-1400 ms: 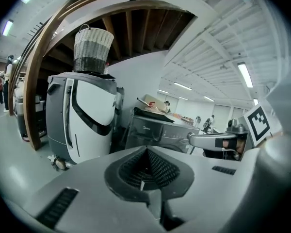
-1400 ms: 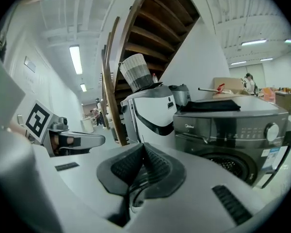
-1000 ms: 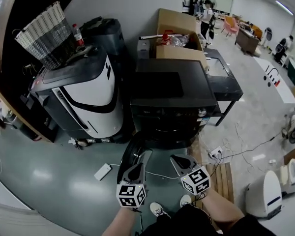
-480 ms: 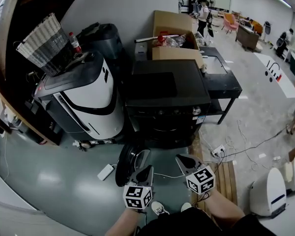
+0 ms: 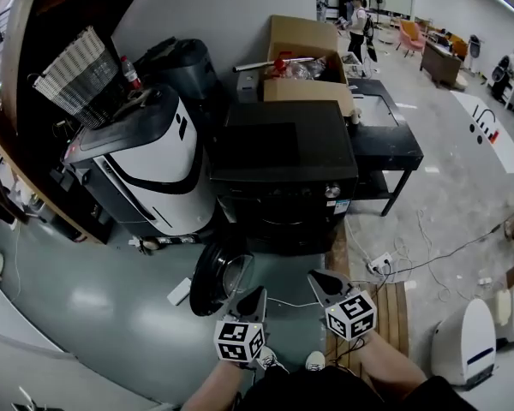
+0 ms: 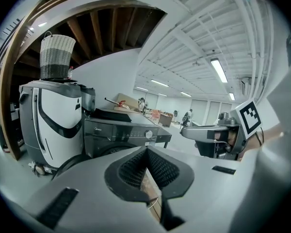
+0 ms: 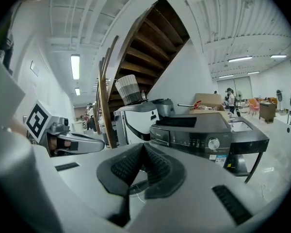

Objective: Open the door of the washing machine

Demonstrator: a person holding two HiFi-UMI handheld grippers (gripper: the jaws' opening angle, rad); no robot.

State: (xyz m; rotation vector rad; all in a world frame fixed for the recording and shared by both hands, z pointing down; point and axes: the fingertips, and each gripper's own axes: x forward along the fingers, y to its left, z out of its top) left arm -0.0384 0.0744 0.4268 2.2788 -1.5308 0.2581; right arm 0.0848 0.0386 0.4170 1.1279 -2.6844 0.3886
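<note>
Both the left claw (image 5: 258, 292) and right claw (image 5: 313, 275), ribbed-padded, are pinched together empty near the round door (image 5: 216, 276).

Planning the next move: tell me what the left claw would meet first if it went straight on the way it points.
Probably the front face of the black front-loading washing machine. The shut left claw aims just right of the open round glass door; depth is unclear.

Workshop hall: concrete floor (image 5: 450, 204), cardboard box (image 5: 301, 39), strip lights (image 6: 218, 70).
</note>
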